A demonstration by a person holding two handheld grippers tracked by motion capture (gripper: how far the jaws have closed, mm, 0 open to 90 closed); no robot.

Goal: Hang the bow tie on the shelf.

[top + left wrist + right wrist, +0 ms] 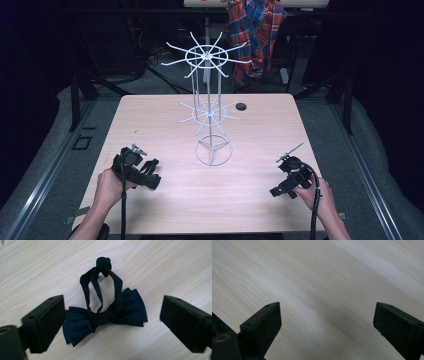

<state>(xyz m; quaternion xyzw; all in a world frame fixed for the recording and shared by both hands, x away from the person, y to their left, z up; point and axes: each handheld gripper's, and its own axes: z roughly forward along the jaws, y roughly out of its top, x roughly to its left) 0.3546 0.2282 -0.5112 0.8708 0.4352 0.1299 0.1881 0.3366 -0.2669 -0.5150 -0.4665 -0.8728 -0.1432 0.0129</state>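
1. In the high view, we see a pale wooden table (pixel 165 115) with a white wire display stand (pixel 212 112) upright at its middle. The stand has two tiers of radiating hooks on a thin pole, above a ring base with three spokes. The left gripper (pixel 147 176), black and held in the person's left hand (pixel 107 186), sits low over the near left part of the table, left of the ring base and well apart from it. The right gripper (pixel 281 191), held in the right hand (pixel 320 192), sits over the near right part, equally well apart from the stand. A round dark hole (pixel 241 106) marks the far right of the tabletop, and a red and blue plaid cloth (pixel 257 35) hangs beyond the far edge.

2. In the left gripper view, we see a navy fabric bow tie (pixel 107 316) lying flat on the wood, its thin strap looped away from us and ending in a knot. The left gripper's two black jaws stand wide apart, one on either side of the bow. They do not touch it, and nothing is held.

3. In the right gripper view, we see the right gripper's jaws spread equally wide. Bare pale wood grain lies between them, and they hold nothing.
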